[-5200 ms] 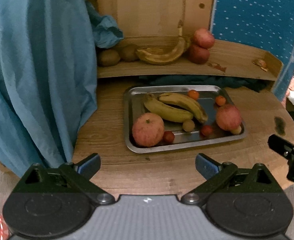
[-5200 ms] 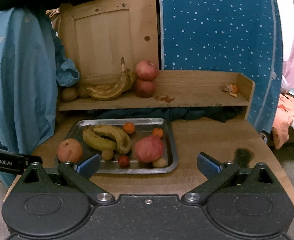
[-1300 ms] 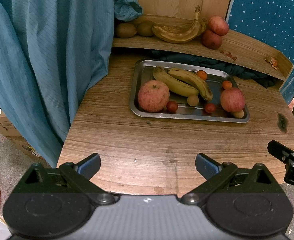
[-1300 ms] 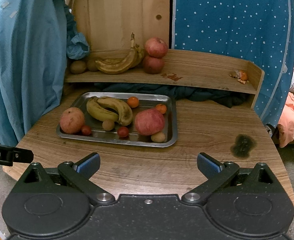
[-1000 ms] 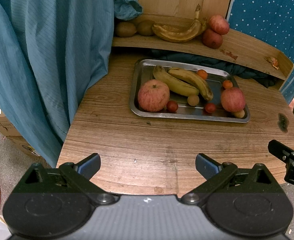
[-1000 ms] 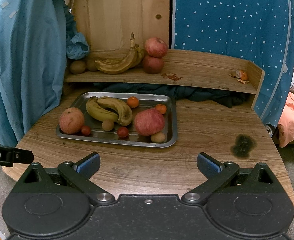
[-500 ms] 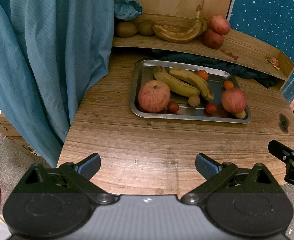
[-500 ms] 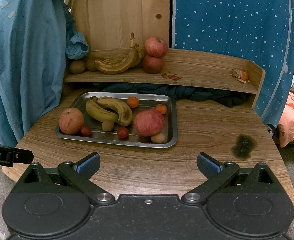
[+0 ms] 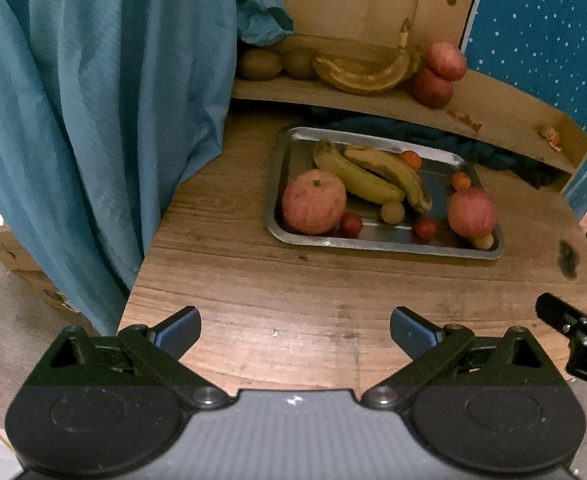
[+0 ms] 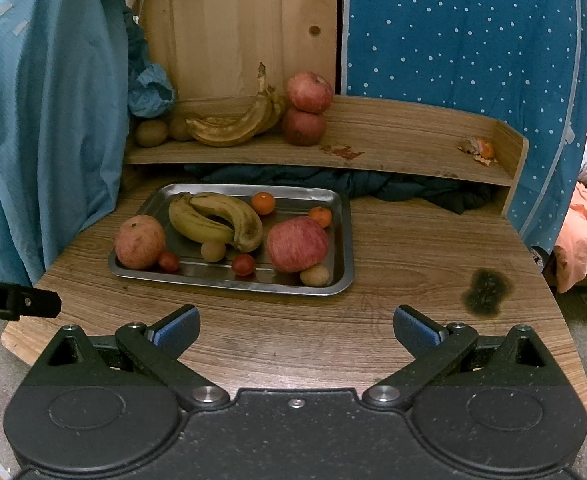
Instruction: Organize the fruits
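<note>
Tray: bananas, apples, small fruit | left claw agape | right claw agape

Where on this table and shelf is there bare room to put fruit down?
Bare: table between tray and dark stain; front strip before both grippers; shelf between stacked apples and peel scraps. Crowded: tray and the shelf's left end.

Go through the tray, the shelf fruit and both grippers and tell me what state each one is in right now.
Left gripper: open, empty, above the table.
Right gripper: open, empty.
Metal tray: flat on the table, holding fruit.
Tray bananas: lying together, brown-spotted.
Shelf bananas: heavily browned.
Shelf apples: stacked one on another.
</note>
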Motion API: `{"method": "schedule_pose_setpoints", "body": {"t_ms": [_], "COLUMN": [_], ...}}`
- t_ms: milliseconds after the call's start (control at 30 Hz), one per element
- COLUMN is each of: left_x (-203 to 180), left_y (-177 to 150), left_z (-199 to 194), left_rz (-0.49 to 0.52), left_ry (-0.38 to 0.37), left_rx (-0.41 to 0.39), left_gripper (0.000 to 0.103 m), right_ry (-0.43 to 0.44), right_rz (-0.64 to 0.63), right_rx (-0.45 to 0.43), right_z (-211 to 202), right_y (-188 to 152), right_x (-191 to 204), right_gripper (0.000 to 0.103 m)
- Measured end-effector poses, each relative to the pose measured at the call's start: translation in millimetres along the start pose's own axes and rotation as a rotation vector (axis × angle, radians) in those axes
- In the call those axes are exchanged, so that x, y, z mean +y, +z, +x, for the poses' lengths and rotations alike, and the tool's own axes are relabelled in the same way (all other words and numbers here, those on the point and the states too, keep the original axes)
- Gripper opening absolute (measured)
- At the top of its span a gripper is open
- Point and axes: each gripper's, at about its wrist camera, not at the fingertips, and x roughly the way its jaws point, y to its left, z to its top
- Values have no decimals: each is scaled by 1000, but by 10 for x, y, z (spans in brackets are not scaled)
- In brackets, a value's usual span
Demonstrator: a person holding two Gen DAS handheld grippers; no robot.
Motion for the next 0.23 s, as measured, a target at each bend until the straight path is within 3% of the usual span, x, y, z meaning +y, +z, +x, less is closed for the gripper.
{"method": "schedule_pose_setpoints", "body": {"t_ms": [233], "left_x": [-4], "left_y": [25], "left_z": [-17], "left_rz": [7], "left_ry": [-15], "left_rx": [-19], "left_gripper": [103], "right_ry": [-1], "right_rz": [0], "right_rx": [2], "right_z": [10], "right_y": [-3], "right_x": [-1], "right_gripper": [102]}}
